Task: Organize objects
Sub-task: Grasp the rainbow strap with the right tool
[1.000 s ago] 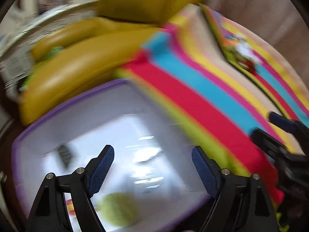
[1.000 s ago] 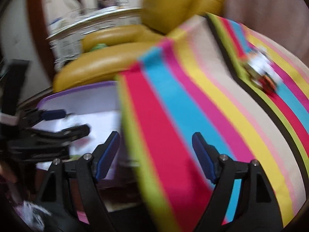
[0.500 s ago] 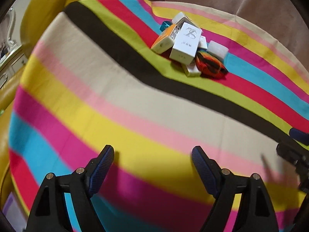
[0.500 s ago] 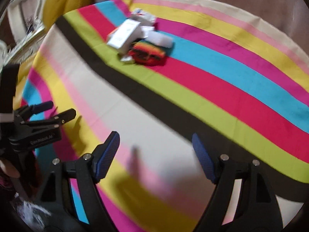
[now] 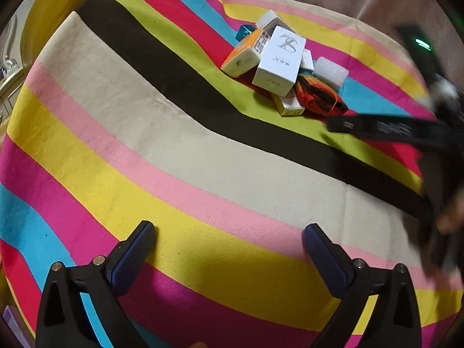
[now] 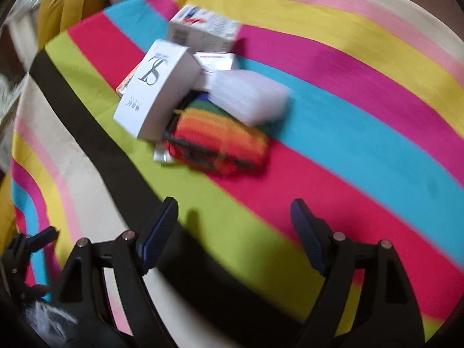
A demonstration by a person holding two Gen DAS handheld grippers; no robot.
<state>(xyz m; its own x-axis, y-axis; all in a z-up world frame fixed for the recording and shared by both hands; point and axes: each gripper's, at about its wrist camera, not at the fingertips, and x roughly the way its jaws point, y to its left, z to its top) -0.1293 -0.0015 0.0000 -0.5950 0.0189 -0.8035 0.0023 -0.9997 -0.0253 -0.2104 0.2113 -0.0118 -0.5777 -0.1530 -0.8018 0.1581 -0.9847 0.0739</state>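
Striped cloth (image 6: 348, 133) bears boxes (image 6: 156, 87) beyond right gripper's (image 6: 235, 232) opening, empty fingers (image 6: 159, 232).

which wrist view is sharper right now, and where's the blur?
Left wrist view: sharp on the striped cloth and white box; only the right gripper at its right edge smears. Right wrist view: motion blur throughout, the rainbow pouch and foam block soft-edged. Both show fisheye bowing.

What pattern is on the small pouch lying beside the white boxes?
Rainbow stripes, mostly orange and red, on the pouch; clearest in the right wrist view.
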